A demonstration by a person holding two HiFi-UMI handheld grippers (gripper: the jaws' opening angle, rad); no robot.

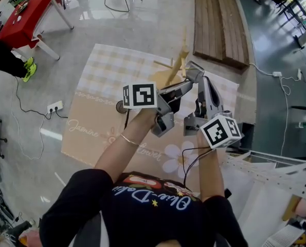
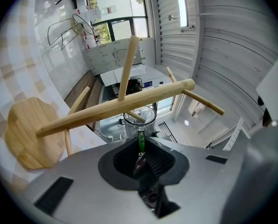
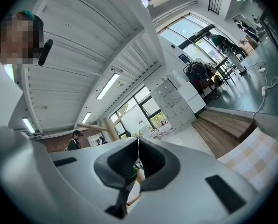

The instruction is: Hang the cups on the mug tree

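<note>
Cloth (image 1: 99, 68) w/ script "Jasmine"

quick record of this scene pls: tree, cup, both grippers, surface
mug tree: wooden, stands on the cloth
glass cup: clear, green handle, close to the trunk, a peg at its rim
hung yet: cannot tell
left gripper: fingers shut on the cup's green handle
right gripper: fingers together, nothing seen between them
cloth: beige, checked, flower print

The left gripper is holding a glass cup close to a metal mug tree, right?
Not quite. The mug tree is wooden, not metal, as the left gripper view shows. The left gripper is holding a glass cup close to it.
</note>
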